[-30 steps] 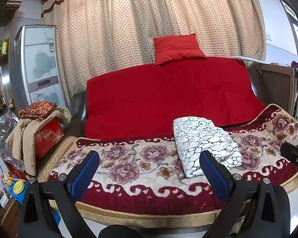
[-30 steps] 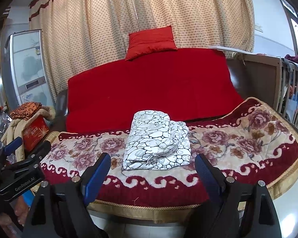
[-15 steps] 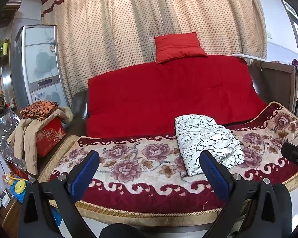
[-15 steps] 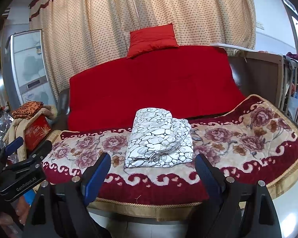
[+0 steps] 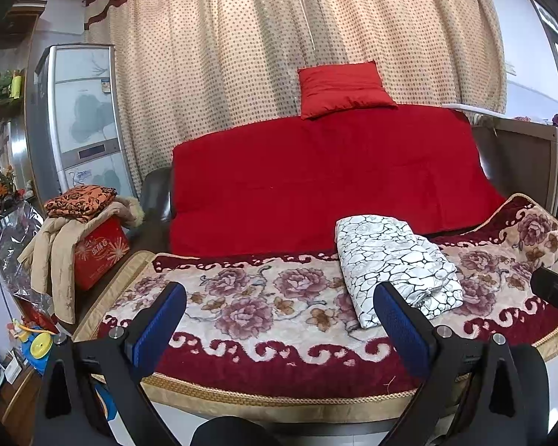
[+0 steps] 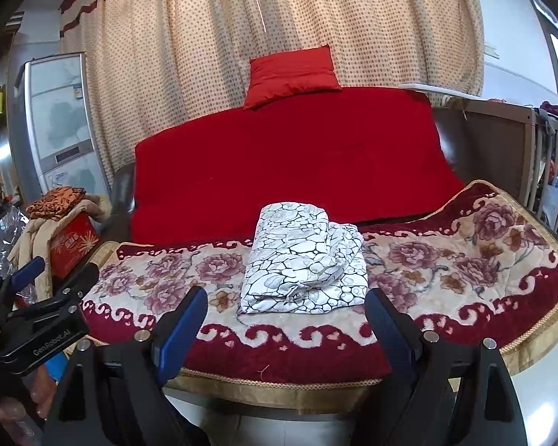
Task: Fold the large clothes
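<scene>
A red pillow (image 5: 344, 87) sits atop the red sofa back (image 5: 327, 182) before my dotted curtain (image 5: 316, 33). Left, a red box (image 5: 98, 251) carries a beige coat (image 5: 59, 245) and orange cloth (image 5: 80, 197), beside a tall cabinet (image 5: 80, 111).

At the lower left of the right wrist view, white lettering reading "GenRobot.AI" stands on the black body of the left tongs (image 6: 44, 345). The red cardboard box (image 6: 70, 247) at left carries gold characters too small to read.
</scene>
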Demonstrator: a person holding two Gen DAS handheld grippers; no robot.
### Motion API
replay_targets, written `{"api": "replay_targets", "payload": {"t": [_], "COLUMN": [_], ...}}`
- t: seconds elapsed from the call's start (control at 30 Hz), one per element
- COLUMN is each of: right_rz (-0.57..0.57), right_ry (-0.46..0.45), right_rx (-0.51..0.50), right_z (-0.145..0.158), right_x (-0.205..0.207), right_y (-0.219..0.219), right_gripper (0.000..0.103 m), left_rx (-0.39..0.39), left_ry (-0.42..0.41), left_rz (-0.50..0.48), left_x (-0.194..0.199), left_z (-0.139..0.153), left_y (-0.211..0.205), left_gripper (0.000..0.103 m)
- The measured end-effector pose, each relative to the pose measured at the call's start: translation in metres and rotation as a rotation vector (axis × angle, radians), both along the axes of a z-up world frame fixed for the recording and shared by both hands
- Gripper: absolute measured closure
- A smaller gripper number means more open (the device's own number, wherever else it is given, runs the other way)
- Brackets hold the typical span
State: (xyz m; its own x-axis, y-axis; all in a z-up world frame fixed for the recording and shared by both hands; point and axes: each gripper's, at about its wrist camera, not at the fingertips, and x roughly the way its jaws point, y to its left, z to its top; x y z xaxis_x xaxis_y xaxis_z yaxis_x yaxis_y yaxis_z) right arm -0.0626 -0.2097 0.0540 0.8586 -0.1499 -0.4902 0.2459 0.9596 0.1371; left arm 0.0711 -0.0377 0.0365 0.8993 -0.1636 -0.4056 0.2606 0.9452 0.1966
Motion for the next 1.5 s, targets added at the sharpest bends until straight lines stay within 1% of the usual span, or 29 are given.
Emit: {"api": "replay_targets", "payload": {"t": [0.57,0.97,1.23,1.5], "right_rz": [0.016,0.022,0.024,0.02], "right_ry": [-0.005,-0.01,-0.006,0.006], "right_rx": [-0.008,-0.016,-0.015,-0.04], "right_z": [0.003,0.004,0.004,0.003], "right_x": [-0.001,-0.001,-0.002,0.003], "right_y": [0.007,0.009,0.011,0.013], "right_gripper": [0.014,0.014,0.014,0.014], "left_rx": [-0.007,-0.007,-0.004,-0.008], "left_ry": [-0.008,-0.023,-0.018,-0.014], "left_rz": [0.012,0.006,0.002,0.002], "left_x": [-0.002,-0.007,-0.007,-0.007], "left_z": [0.002,0.007,0.006,0.006], "left_y": [0.008,0.009,0.008,0.01], "left_gripper": [0.003,0.003,0.003,0.003]}}
